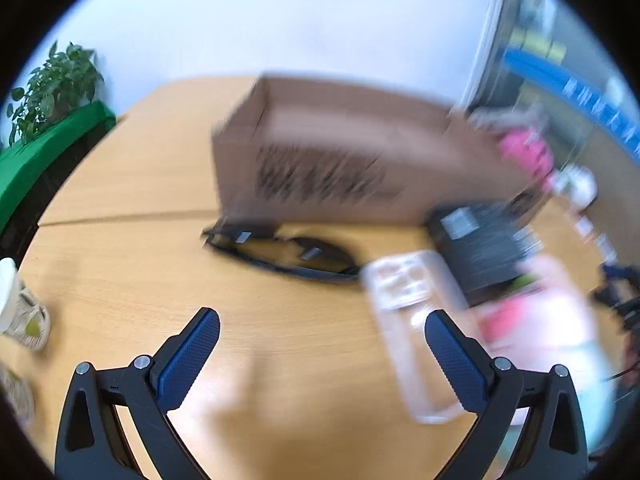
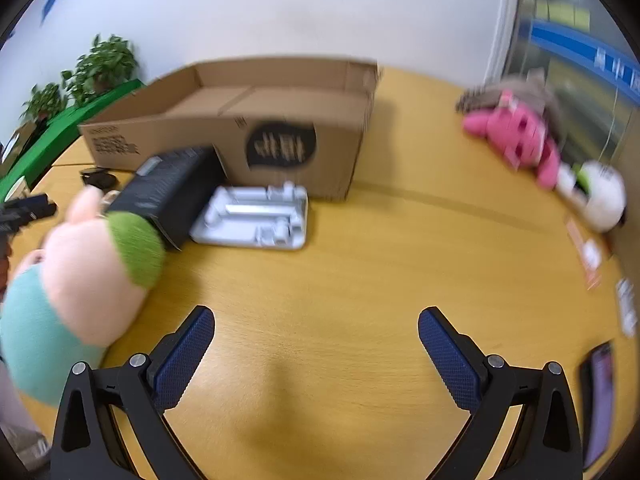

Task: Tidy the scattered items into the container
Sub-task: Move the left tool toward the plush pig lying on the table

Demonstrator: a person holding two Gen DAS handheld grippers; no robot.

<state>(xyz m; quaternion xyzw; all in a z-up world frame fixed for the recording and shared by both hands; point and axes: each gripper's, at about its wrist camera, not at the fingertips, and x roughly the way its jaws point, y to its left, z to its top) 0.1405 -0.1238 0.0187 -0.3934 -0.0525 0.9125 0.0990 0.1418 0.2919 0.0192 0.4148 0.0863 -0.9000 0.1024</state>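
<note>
Left gripper: the left gripper (image 1: 322, 336) hangs over bare worktop, jaws spread wide, nothing between the blue pads (image 1: 188, 356).
Right gripper: the right gripper (image 2: 316, 334) is likewise released, jaws wide apart over bare wood, grasping nothing.
Container: the cardboard box (image 2: 248, 120) stands open-topped on the worktop (image 2: 360, 272), its printed long side facing the right wrist camera; what lies inside cannot be told.
Items at the box's foot: a black carton (image 2: 172, 196) leans against the box's front wall; a white moulded tray (image 2: 252, 216) lies flat just beside it, touching or nearly touching the box base. A pair of sunglasses (image 1: 280, 252) lies by the box's near corner in the left view.
Soft toys: a pig plush (image 2: 80, 276) with a green patch lies left of the right gripper, near the black carton. A pink plush (image 2: 516, 136) and a white plush (image 2: 600, 196) lie well apart from the box, near the worktop's far right edge.
Right edge: cards (image 2: 588, 256) and a phone (image 2: 598, 400) sit close to the rim.
Open room: a broad bare stretch of wood runs from the right gripper to the box's right end; a seam crosses it.
Blur: the left view is smeared; a clear plastic piece (image 1: 404, 320) lies just beside the right-hand finger.
</note>
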